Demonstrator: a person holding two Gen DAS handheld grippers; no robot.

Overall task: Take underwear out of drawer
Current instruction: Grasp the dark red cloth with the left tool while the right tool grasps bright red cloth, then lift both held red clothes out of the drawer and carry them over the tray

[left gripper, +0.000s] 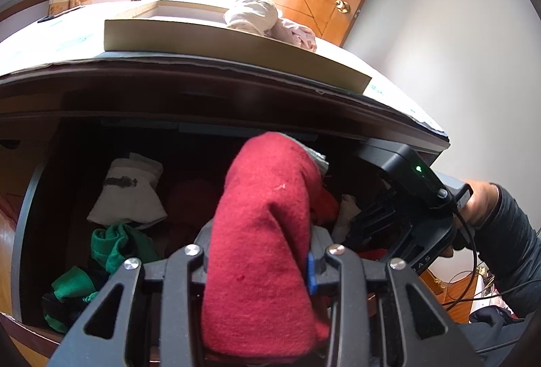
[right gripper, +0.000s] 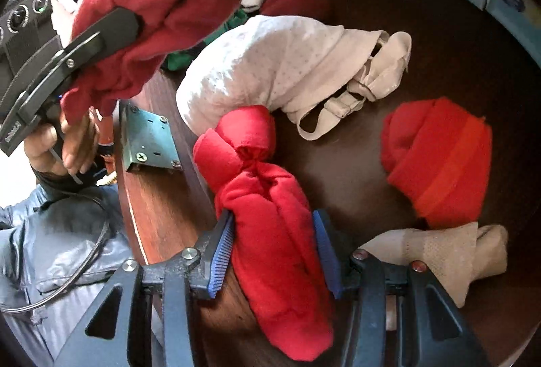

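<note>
The left tool (left gripper: 257, 252) is clamped on a dark red rolled underwear (left gripper: 267, 215), its long axis running from six toward twelve o'clock, raised above the open drawer (right gripper: 372, 164). The right tool (right gripper: 274, 252) grips a bright red roll (right gripper: 270, 198) lying in the drawer, long axis from five up to eleven o'clock, a white dotted roll (right gripper: 270, 66) at its far end

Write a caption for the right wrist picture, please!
Right gripper closes on a rolled red garment inside the open drawer.
</note>
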